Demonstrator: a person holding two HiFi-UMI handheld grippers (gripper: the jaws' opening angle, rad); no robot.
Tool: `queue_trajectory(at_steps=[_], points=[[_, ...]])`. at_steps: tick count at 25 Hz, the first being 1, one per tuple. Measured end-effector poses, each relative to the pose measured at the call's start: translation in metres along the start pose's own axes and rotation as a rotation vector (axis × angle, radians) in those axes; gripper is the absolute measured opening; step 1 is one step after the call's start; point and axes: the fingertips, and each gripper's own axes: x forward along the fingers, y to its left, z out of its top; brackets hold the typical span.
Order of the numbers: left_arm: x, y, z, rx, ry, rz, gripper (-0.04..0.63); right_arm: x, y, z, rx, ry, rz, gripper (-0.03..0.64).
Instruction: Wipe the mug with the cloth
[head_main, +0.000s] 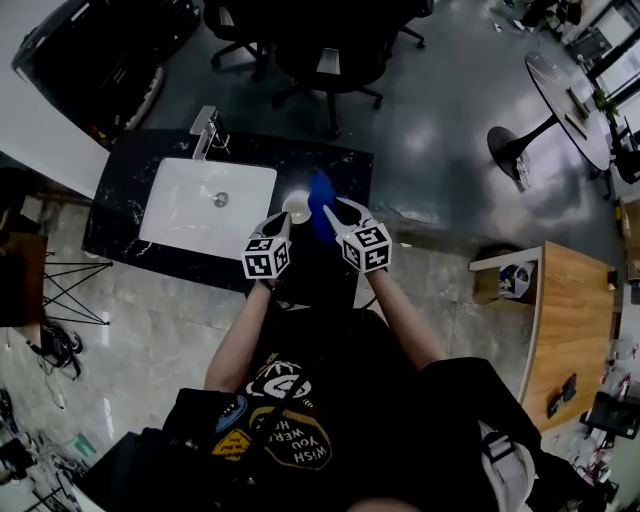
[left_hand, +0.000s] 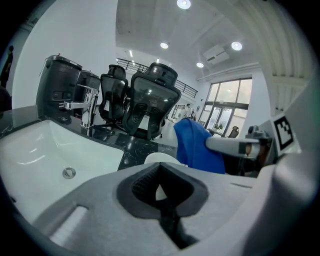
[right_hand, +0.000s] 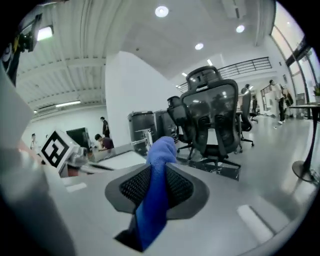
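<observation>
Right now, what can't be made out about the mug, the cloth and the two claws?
- The mug: tiny in the head view. In the left gripper view the left claw covers all but a white sliver, so handle and grip are unclear.
- The cloth: pinched in the right claw, whose body hides its lower end in the right gripper view.
- Whether cloth touches mug: too small in the head view.

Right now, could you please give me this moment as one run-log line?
left gripper: shut on mug | right gripper: shut on cloth | cloth: beside mug, over counter
</observation>
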Motion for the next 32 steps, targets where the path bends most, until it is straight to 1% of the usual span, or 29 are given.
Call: queue_trajectory(at_steps=[1, 2, 3, 5, 6, 8, 9, 10, 11, 13, 14, 15, 16, 17, 18, 20, 22, 23, 24, 25, 27, 29, 30, 31, 32], points=[[-0.001, 0.0, 0.0, -0.002, 0.0, 0.001, 0.003, 0.002, -0.006, 0.001, 0.009, 0.007, -0.016, 0.086], [-0.001, 0.001, -0.001, -0.003, -0.001, 0.002, 0.003, 0.006, -0.007, -0.01, 0.001, 0.055, -0.015, 0.086], [-0.001, 0.001, -0.001, -0.005, -0.002, 0.002, 0.003, 0.01, -0.001, -0.03, -0.028, 0.13, 0.0, 0.086], [-0.001, 0.001, -0.002, -0.009, -0.004, 0.002, 0.003, 0.012, 0.027, -0.075, -0.108, 0.274, 0.076, 0.086], [-0.001, 0.001, -0.001, -0.011, -0.005, 0.002, 0.003, 0.009, 0.045, -0.092, -0.136, 0.317, 0.133, 0.086], [-0.001, 0.0, 0.0, -0.009, -0.006, 0.003, 0.003, 0.001, 0.073, -0.11, -0.188, 0.349, 0.241, 0.086], [-0.002, 0.0, 0.0, -0.006, -0.005, 0.003, 0.003, -0.001, 0.074, -0.111, -0.217, 0.344, 0.258, 0.086], [-0.002, 0.001, 0.0, -0.003, -0.003, 0.003, 0.003, -0.001, 0.065, -0.106, -0.229, 0.325, 0.24, 0.086], [-0.003, 0.001, 0.0, -0.002, -0.001, 0.004, 0.003, -0.001, 0.049, -0.093, -0.211, 0.286, 0.194, 0.086], [-0.004, 0.004, -0.001, -0.008, 0.002, 0.005, 0.003, -0.002, 0.009, -0.05, -0.11, 0.156, 0.078, 0.086], [-0.005, 0.006, -0.003, -0.012, 0.003, 0.008, 0.003, -0.003, -0.007, -0.028, -0.048, 0.088, 0.028, 0.086], [-0.005, 0.007, -0.004, -0.013, 0.004, 0.011, 0.003, -0.003, -0.017, -0.015, 0.004, 0.042, -0.008, 0.086], [-0.005, 0.008, -0.005, -0.012, 0.004, 0.014, 0.003, -0.001, -0.021, -0.012, 0.031, 0.037, -0.023, 0.086], [-0.005, 0.008, -0.005, -0.011, 0.002, 0.016, 0.003, 0.002, -0.017, -0.022, 0.024, 0.074, -0.014, 0.086], [-0.005, 0.008, -0.005, -0.011, -0.001, 0.017, 0.003, 0.005, -0.005, -0.041, -0.016, 0.14, 0.019, 0.086], [-0.004, 0.007, -0.004, -0.016, -0.004, 0.018, 0.003, 0.005, 0.036, -0.084, -0.139, 0.27, 0.145, 0.086], [-0.005, 0.008, -0.005, -0.024, -0.006, 0.018, 0.003, -0.003, 0.072, -0.11, -0.236, 0.338, 0.267, 0.086], [-0.005, 0.008, -0.005, -0.027, -0.006, 0.017, 0.003, -0.006, 0.076, -0.114, -0.254, 0.346, 0.289, 0.086], [-0.005, 0.008, -0.005, -0.028, -0.005, 0.017, 0.003, -0.007, 0.067, -0.111, -0.242, 0.334, 0.274, 0.086], [-0.005, 0.007, -0.005, -0.028, -0.004, 0.017, 0.003, -0.007, 0.049, -0.1, -0.2, 0.3, 0.228, 0.086], [-0.006, 0.008, -0.006, -0.026, -0.001, 0.017, 0.003, -0.008, 0.004, -0.058, -0.078, 0.174, 0.099, 0.086], [-0.008, 0.01, -0.006, -0.029, 0.0, 0.02, 0.003, -0.009, -0.028, -0.018, 0.022, 0.045, -0.008, 0.086], [-0.008, 0.011, -0.006, -0.033, 0.0, 0.021, 0.003, -0.008, -0.034, -0.01, 0.045, 0.023, -0.037, 0.086], [-0.008, 0.011, -0.006, -0.035, 0.0, 0.022, 0.003, -0.004, -0.031, -0.014, 0.042, 0.045, -0.039, 0.086], [-0.008, 0.011, -0.006, -0.037, -0.001, 0.022, 0.003, 0.001, -0.018, -0.029, 0.01, 0.106, -0.01, 0.086]])
